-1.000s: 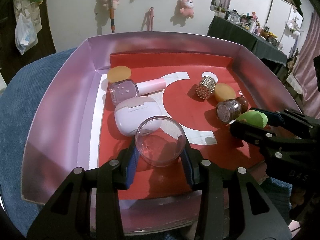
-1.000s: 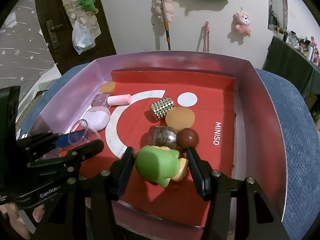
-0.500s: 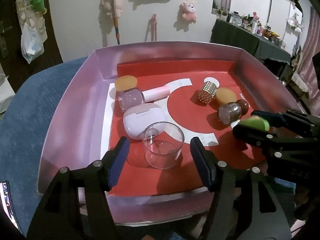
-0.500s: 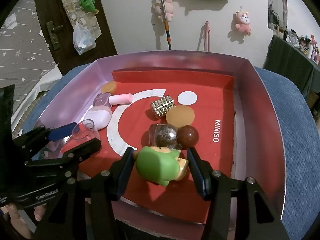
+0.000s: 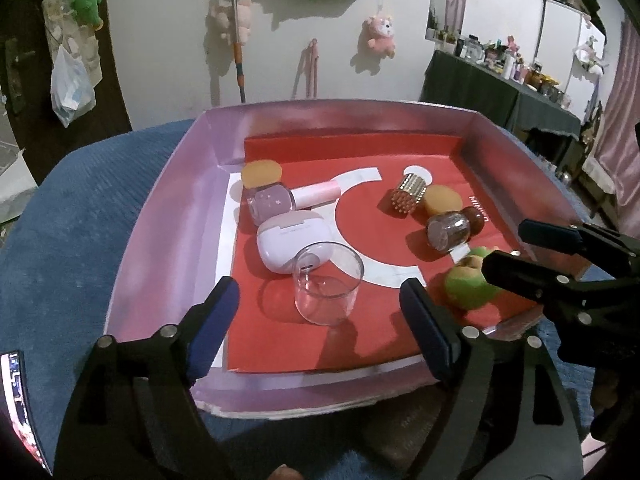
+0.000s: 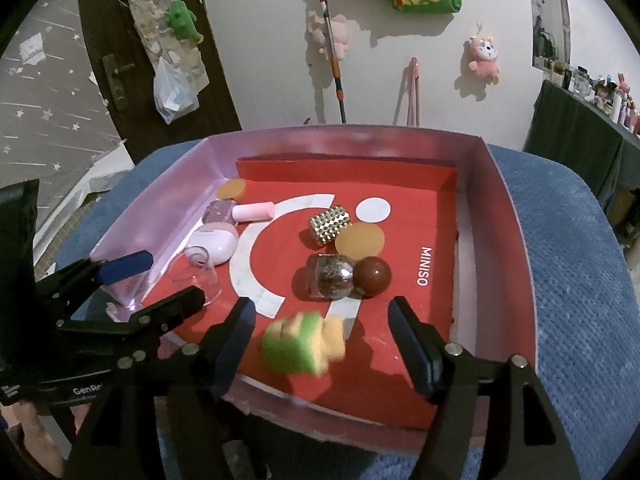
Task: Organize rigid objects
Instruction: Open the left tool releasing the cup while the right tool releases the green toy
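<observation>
A pink-walled box (image 5: 160,216) with a red floor holds the objects. A clear cup (image 5: 326,282) stands near its front, free between the wide-open jaws of my left gripper (image 5: 316,304). A green and yellow toy (image 6: 302,340) lies blurred at the box front, between the open jaws of my right gripper (image 6: 320,320), touching neither. It also shows in the left wrist view (image 5: 468,284). Behind lie a lilac case (image 5: 294,242), a nail polish bottle (image 5: 280,200), a studded gold cylinder (image 5: 408,198), a glitter jar (image 5: 448,232) and a brown ball (image 6: 372,274).
The box sits on a blue textured cushion (image 5: 72,240). Two orange discs (image 6: 360,240) (image 5: 262,172) lie in the box. A white wall with hanging plush toys is behind, and a cluttered dark table (image 5: 500,88) at the right.
My left gripper opened, let go of the clear cup and pulled back. My right gripper opened and released the green toy, which dropped onto the box floor.
</observation>
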